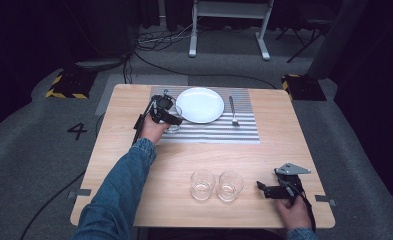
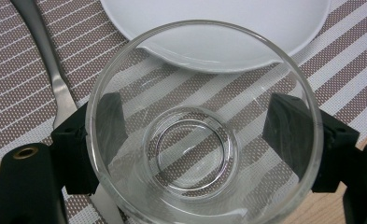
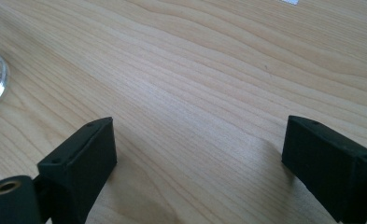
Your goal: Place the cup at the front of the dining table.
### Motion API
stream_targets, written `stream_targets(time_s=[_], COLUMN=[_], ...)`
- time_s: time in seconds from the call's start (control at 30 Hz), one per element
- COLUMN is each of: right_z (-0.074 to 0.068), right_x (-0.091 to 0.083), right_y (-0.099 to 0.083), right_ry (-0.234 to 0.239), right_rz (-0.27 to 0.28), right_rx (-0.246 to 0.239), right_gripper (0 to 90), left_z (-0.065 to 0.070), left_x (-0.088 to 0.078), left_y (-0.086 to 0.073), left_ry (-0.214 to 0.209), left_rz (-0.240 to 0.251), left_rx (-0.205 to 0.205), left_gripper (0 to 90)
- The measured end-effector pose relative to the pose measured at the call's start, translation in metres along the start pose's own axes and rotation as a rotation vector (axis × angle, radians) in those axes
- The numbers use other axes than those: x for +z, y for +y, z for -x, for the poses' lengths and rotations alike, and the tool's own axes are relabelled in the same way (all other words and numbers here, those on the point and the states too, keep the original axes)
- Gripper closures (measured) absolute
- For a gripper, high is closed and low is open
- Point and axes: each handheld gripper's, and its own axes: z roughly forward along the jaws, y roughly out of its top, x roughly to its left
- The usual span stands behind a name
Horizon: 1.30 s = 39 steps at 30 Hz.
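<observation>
Glass: your clear glass (image 2: 202,135) sits left of centre in the high view, on the striped placemat (image 1: 244,131).
Left gripper: your left gripper (image 2: 195,126) has its jaws on either side of the glass wall, clamped on it.
Plate: the white plate (image 1: 200,104) lies just beyond the glass, its rim very close.
Knife: a knife (image 2: 45,60) lies just beside your left jaw.
Fork: a fork (image 1: 232,111) lies right of the plate.
Right gripper: your right gripper (image 1: 262,188) rests at lower right with jaws spread, nothing between them.
Spare glasses: two tumblers (image 1: 217,185) stand side by side at lower centre.
</observation>
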Motion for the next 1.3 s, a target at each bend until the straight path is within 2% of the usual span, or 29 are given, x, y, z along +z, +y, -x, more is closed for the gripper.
stream_targets(time_s=[0.1, 0.13, 0.17, 0.43, 0.5, 0.53, 0.57, 0.6, 0.67, 0.73, 0.83, 0.9, 0.93, 1.1, 1.3], right_z=[0.000, 0.000, 0.000, 0.000, 0.000, 0.000, 0.000, 0.000, 0.000, 0.000, 0.000, 0.000, 0.000, 0.000, 0.000], right_x=[0.000, 0.000, 0.000, 0.000, 0.000, 0.000, 0.000, 0.000, 0.000, 0.000, 0.000, 0.000, 0.000, 0.000, 0.000], right_y=[0.000, 0.000, 0.000, 0.000, 0.000, 0.000, 0.000, 0.000, 0.000, 0.000, 0.000, 0.000, 0.000, 0.000, 0.000], right_ry=[0.000, 0.000, 0.000, -0.001, -0.001, -0.001, 0.000, -0.001, -0.001, 0.000, 0.000, 0.000, 0.000, 0.000, 0.002], right_rz=[0.000, 0.000, 0.000, 0.000, 0.000, 0.000, 0.000, 0.000, 0.000, 0.000, 0.000, 0.000, 0.000, -0.002, 0.000], right_rx=[0.000, 0.000, 0.000, -0.001, -0.001, -0.001, 0.000, -0.001, 0.000, -0.001, -0.001, 0.000, 0.000, 0.000, 0.006], right_gripper=[10.1, 10.1, 10.0, 10.0, 10.0, 10.0, 10.1, 10.0, 10.1, 10.0, 10.1, 10.1, 10.0, 10.1, 10.1], left_z=[0.002, 0.002, 0.002, 0.004, 0.005, 0.007, 0.008, 0.008, 0.012, 0.013, 0.014, 0.015, 0.015, 0.021, 0.036], left_x=[-0.001, -0.002, -0.003, -0.009, -0.014, -0.015, -0.020, -0.020, -0.026, -0.030, -0.037, -0.043, -0.045, -0.055, -0.072], left_y=[0.000, 0.000, 0.000, 0.001, 0.002, 0.002, 0.002, 0.002, 0.000, -0.001, -0.005, -0.007, -0.008, -0.011, -0.020], left_ry=[0.021, 0.012, 0.024, 0.021, 0.043, 0.039, 0.060, 0.060, 0.082, 0.086, 0.060, 0.061, 0.048, 0.044, 0.034], left_rz=[-0.005, -0.003, 0.013, 0.045, 0.060, 0.064, 0.072, 0.072, 0.077, 0.086, 0.117, 0.135, 0.135, 0.150, 0.145], left_rx=[0.028, 0.027, 0.026, 0.006, 0.028, 0.019, 0.040, 0.040, 0.074, 0.074, 0.063, 0.060, 0.066, 0.082, 0.108], left_gripper=[18.1, 17.6, 17.3, 15.6, 15.3, 15.3, 15.2, 15.2, 15.2, 14.9, 15.2, 15.2, 15.2, 15.4, 16.1])
